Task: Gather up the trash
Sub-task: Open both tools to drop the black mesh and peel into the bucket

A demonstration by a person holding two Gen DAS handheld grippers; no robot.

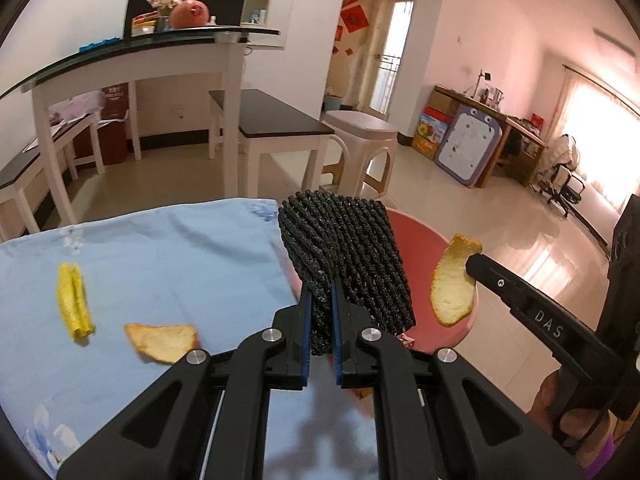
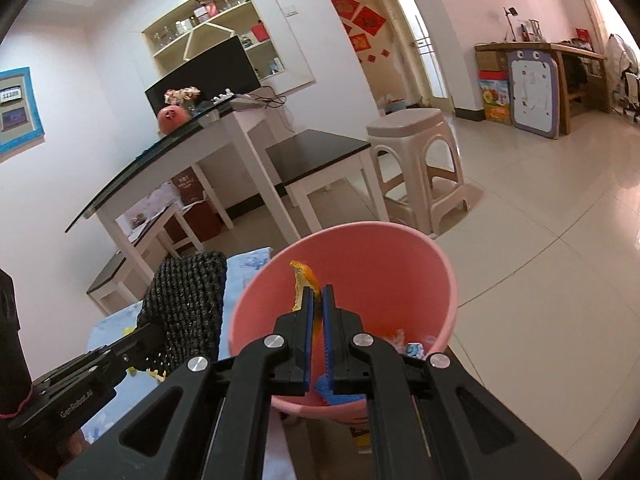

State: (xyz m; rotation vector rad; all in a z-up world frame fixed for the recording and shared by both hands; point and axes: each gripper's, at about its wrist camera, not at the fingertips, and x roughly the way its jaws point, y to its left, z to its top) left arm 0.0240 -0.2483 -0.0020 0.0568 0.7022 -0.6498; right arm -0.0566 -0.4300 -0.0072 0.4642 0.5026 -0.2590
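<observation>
Peel [image 2: 316, 300] between right claw [image 2: 318, 294] pads, above bin [image 2: 400, 240].

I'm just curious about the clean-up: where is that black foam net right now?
The black foam net is clamped in the left gripper, held above the blue cloth's right edge, beside the pink bin.

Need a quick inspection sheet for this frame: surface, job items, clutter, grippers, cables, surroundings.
Surface: light blue cloth covering the table.
Job's things: pink bin beside the table edge, scraps already inside; orange peel and yellow peel lying on the cloth.
Clutter: nothing seen.
Grippers: left gripper shut on black foam net; right gripper shut on a second orange peel piece, held over the bin.
Cables: nothing seen near the work area.
Surroundings: white table with monitor, benches, plastic stool, tiled floor.
</observation>
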